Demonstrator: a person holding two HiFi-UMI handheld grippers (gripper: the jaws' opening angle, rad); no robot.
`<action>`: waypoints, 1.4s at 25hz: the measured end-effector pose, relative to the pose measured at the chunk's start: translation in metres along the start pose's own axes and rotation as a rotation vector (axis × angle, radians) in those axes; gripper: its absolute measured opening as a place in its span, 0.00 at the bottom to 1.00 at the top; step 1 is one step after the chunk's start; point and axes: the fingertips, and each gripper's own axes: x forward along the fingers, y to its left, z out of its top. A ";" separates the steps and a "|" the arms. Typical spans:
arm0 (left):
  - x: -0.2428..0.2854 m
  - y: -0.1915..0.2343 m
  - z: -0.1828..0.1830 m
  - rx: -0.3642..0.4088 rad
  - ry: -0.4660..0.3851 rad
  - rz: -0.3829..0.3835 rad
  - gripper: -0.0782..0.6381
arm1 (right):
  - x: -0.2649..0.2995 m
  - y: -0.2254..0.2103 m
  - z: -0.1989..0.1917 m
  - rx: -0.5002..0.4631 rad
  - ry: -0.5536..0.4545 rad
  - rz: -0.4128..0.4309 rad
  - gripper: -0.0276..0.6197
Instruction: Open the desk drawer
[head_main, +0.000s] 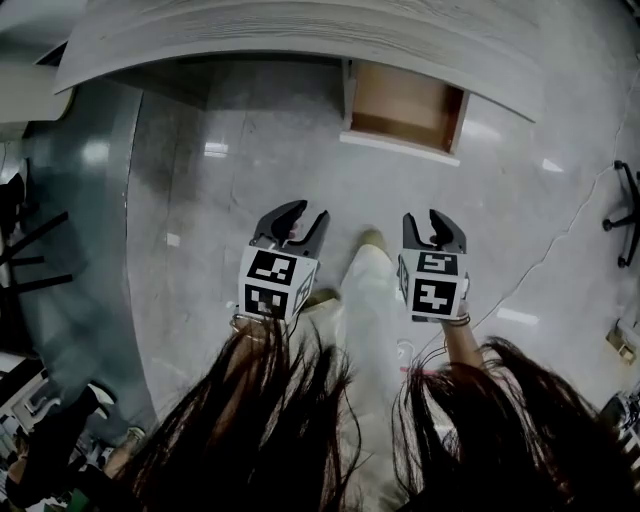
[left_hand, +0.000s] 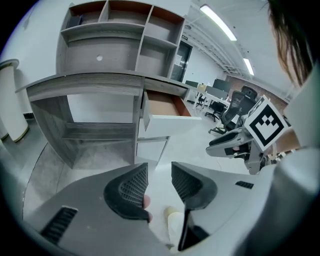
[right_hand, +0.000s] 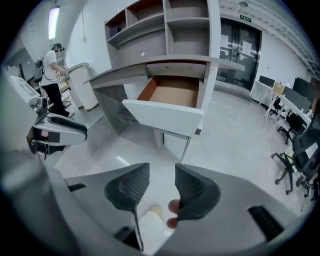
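Note:
The grey desk (head_main: 300, 30) has its top drawer (head_main: 403, 105) pulled out; its brown inside looks empty behind a white front panel. From the left gripper view the drawer (left_hand: 167, 107) juts out below the desktop, and from the right gripper view the drawer (right_hand: 172, 95) stands open above a shut lower front. My left gripper (head_main: 305, 215) and right gripper (head_main: 430, 222) hang side by side over the floor, well short of the drawer. Both are open with nothing between the jaws: left gripper (left_hand: 160, 175), right gripper (right_hand: 162, 177).
Open shelves (left_hand: 120, 30) rise above the desk. A thin cable (head_main: 560, 240) runs across the pale floor on the right, near an office chair (head_main: 625, 210). More chairs and desks (right_hand: 295, 145) stand further off. A person (right_hand: 50, 75) stands at the far left by a counter.

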 end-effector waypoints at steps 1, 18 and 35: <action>-0.004 -0.001 -0.002 0.001 0.000 -0.003 0.32 | -0.004 0.003 -0.001 0.003 -0.006 -0.004 0.30; -0.084 -0.012 -0.025 -0.036 -0.061 -0.020 0.31 | -0.072 0.040 -0.005 0.012 -0.097 -0.048 0.25; -0.176 -0.039 -0.003 -0.042 -0.145 -0.024 0.28 | -0.157 0.078 0.011 -0.023 -0.155 -0.051 0.19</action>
